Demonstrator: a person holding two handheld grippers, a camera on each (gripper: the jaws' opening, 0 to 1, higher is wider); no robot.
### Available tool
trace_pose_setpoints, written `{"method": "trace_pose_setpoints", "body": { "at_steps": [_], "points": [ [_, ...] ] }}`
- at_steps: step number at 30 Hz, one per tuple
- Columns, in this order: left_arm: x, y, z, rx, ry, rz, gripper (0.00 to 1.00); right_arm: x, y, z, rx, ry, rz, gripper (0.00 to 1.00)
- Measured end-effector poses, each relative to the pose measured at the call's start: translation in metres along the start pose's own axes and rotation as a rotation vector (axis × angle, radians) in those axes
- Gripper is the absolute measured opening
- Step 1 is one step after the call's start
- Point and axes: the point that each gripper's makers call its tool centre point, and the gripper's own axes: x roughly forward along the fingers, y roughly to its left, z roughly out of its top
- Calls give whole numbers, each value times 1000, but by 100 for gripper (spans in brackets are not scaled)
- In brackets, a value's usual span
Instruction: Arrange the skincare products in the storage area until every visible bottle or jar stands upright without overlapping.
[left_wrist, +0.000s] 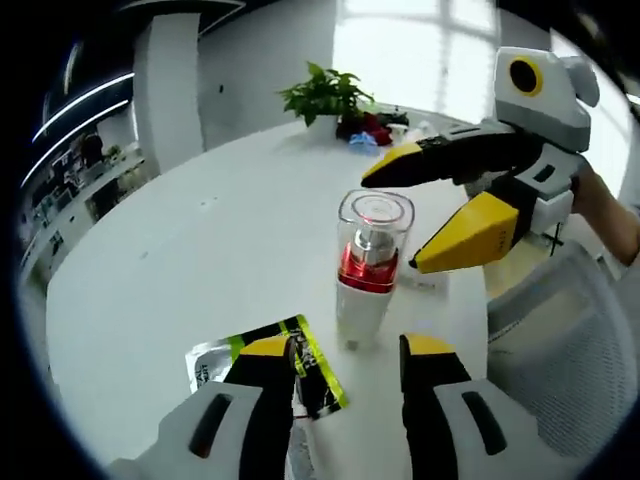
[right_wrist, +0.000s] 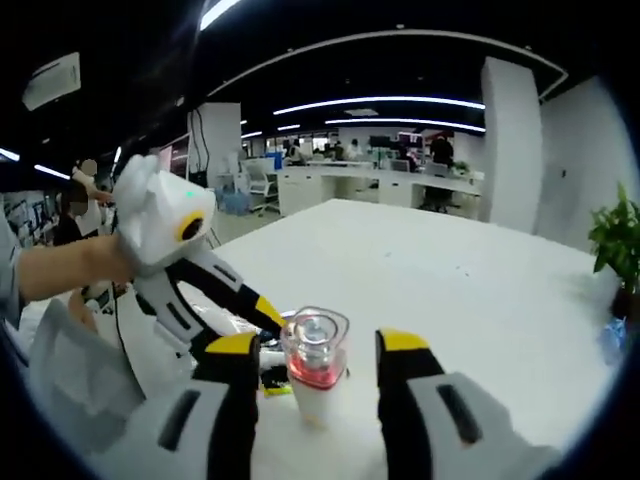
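Clear cap, red band, white base: 1 skincare bottle (left_wrist: 371, 265), upright on the white bench (left_wrist: 180, 260), near its front edge.
Beside it: flat green-and-black sachet (left_wrist: 290, 365) lying on the bench, apart from the bottle, partly under the left jaw in the left gripper view.
Left hand-held gripper (left_wrist: 345, 385): jaws apart, just short of the bottle, holding nothing.
Right hand-held gripper (right_wrist: 310, 370): jaws apart, bracketing the bottle (right_wrist: 316, 365) in the right gripper view, no contact visible; seen from the left gripper view reaching in from the right (left_wrist: 420, 215), yellow tips close to the cap.
Step in hand: probably a grasp or steadying of the bottle by the right hand-held gripper.
Doing it well: close low on the white base rather than the slick clear cap; keep jaws level and centred; close slowly so the tall narrow bottle stays upright.
Risk: tipping from a one-sided nudge; crowding of 2 tools on 1 bottle.
Farther off: potted plant (left_wrist: 325, 95) at the far bench edge.
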Motion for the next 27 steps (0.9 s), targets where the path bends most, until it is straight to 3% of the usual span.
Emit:
{"method": "trace_pose_setpoints", "body": {
  "at_steps": [11, 27],
  "points": [
    [-33, 4, -9, 19, 10, 94, 51, -17, 2, -6, -45, 65, 7, 62],
    [-85, 9, -39, 7, 62, 229, 73, -32, 10, -27, -45, 152, 16, 79]
  ]
}}
